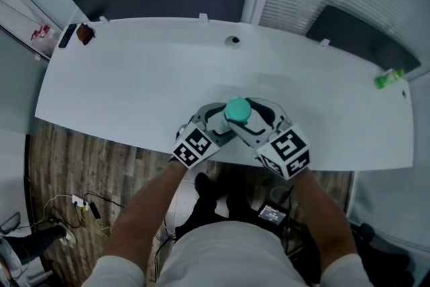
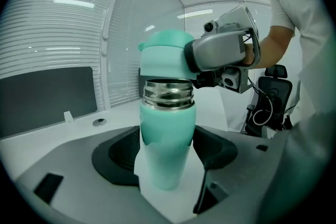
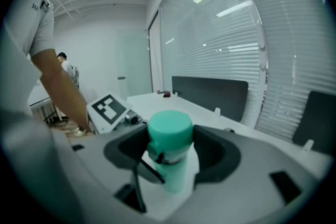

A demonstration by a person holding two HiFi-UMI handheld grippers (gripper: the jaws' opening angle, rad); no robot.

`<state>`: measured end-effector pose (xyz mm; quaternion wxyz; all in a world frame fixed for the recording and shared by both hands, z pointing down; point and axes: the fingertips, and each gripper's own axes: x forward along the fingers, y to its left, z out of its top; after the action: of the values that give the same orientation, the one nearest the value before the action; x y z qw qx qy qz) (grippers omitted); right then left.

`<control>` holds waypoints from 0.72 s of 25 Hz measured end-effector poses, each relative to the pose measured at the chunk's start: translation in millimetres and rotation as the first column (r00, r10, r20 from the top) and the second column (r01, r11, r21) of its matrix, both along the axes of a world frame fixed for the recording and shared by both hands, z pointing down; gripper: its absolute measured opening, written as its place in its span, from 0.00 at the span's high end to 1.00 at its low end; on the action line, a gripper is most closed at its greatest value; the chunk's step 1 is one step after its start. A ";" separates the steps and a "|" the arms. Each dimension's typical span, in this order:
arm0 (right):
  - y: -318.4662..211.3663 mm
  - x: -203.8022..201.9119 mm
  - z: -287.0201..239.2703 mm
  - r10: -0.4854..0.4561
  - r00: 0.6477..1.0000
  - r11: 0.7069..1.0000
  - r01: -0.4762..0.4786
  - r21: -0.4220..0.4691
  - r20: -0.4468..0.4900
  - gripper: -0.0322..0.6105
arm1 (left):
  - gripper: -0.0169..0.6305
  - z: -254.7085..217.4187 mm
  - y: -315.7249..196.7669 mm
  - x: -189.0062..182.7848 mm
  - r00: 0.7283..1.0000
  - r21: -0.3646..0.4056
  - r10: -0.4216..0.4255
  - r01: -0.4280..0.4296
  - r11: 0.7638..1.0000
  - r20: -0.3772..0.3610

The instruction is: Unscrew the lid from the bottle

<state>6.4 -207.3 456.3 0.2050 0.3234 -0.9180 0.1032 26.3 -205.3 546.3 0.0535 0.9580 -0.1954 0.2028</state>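
Observation:
A teal bottle stands upright at the near edge of the white table [image 1: 134,84], with both grippers meeting round it. My left gripper [image 1: 216,123] is shut on the teal body [image 2: 167,144]. My right gripper [image 1: 254,121] is shut on the teal lid [image 1: 237,110]. In the left gripper view the lid [image 2: 163,55] sits high on the bottle, leaving the steel threaded neck [image 2: 168,94] bare below it. I cannot tell whether the lid still touches the threads. In the right gripper view the lid [image 3: 169,131] fills the gap between the dark jaws.
A green object [image 1: 389,78] lies at the table's far right edge. A small dark item [image 1: 84,33] and a black remote [image 1: 66,35] lie at the far left corner. A cable grommet [image 1: 232,40] sits at the back. A black office chair [image 2: 275,92] stands beside the table.

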 end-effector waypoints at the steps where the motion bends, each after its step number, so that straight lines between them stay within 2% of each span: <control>1: -0.2 0.4 -1.2 0.002 1.000 1.000 -0.002 0.002 0.002 0.50 | 0.49 -1.1 -0.1 -0.4 1.000 0.001 -0.003 0.003 1.000 -0.001; 7: -0.2 0.4 -6.6 0.009 1.000 1.000 -0.009 0.008 0.013 0.50 | 0.49 -4.8 0.6 -5.6 1.000 -0.007 -0.024 0.024 1.000 -0.015; 18: -2.1 6.7 -17.9 0.049 0.997 0.999 -0.050 0.006 0.058 0.50 | 0.49 -30.1 10.8 -19.9 0.993 -0.016 -0.065 0.063 0.998 -0.103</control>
<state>13.0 -209.4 438.4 0.1746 0.3437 -0.9156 0.1140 6.4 -194.5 516.2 0.0763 0.9601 -0.2217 0.1526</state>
